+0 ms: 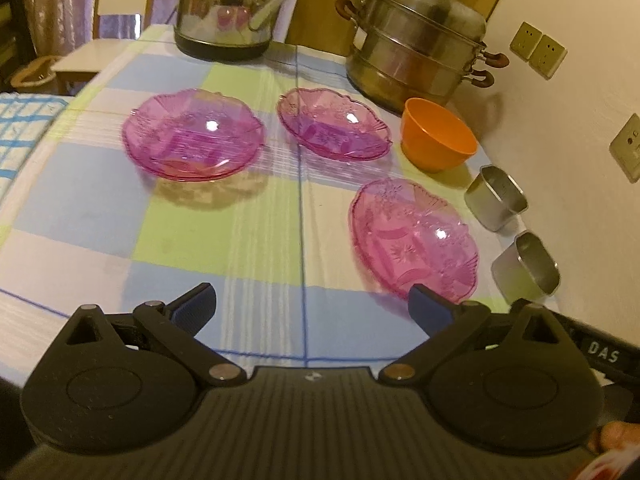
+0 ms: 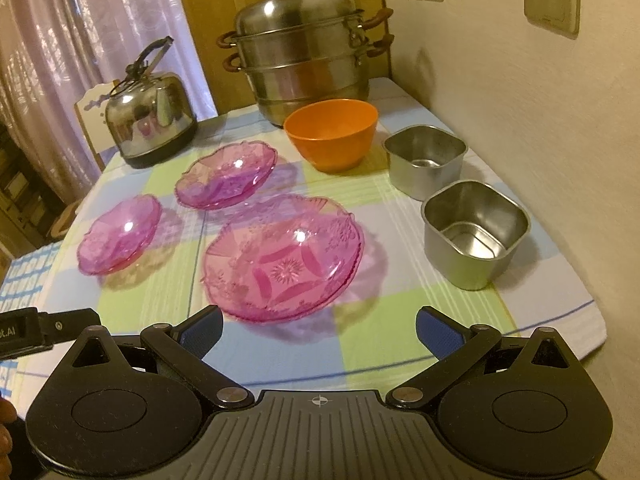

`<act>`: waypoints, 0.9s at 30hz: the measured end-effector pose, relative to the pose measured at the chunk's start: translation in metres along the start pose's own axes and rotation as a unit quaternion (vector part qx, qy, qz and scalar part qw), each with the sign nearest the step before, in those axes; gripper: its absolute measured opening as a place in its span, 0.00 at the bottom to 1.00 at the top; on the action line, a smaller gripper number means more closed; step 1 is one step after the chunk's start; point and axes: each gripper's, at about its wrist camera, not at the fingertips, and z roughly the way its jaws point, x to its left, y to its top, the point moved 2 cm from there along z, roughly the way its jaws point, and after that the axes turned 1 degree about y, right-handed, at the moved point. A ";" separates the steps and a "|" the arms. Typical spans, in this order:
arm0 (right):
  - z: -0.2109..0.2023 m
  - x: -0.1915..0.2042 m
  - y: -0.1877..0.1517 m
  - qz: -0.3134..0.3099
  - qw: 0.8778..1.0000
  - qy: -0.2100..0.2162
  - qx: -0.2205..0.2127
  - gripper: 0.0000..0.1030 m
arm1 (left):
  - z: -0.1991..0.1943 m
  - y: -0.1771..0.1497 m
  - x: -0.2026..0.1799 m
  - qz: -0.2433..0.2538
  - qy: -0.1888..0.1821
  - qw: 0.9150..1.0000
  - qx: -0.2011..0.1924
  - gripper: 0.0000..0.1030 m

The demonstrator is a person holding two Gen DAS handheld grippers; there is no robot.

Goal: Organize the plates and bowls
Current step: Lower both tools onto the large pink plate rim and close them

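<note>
We see nothing stacked yet. Three pink plates lie apart on the checked counter (image 2: pixel 400 344): nearest plate (image 2: pixel 284 256), far plate (image 2: pixel 226 178), left plate (image 2: pixel 120 234). An orange bowl (image 2: pixel 332 132) and two steel bowls (image 2: pixel 425 160) (image 2: pixel 476 232) stand separately. Our left hand-held gripper (image 1: pixel 312 308) and right hand-held gripper (image 2: pixel 319 328) both gape wide, empty.

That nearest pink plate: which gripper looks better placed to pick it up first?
Probably the right. The nearest pink plate lies straight ahead of the open right gripper, its rim just past the fingertips. From the open left gripper, the same plate sits off to one side.
</note>
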 end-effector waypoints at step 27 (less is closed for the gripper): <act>0.129 -0.043 0.030 0.076 0.996 -0.018 0.047 0.38 | 0.145 0.040 -0.012 0.042 -0.079 0.996 0.022 0.30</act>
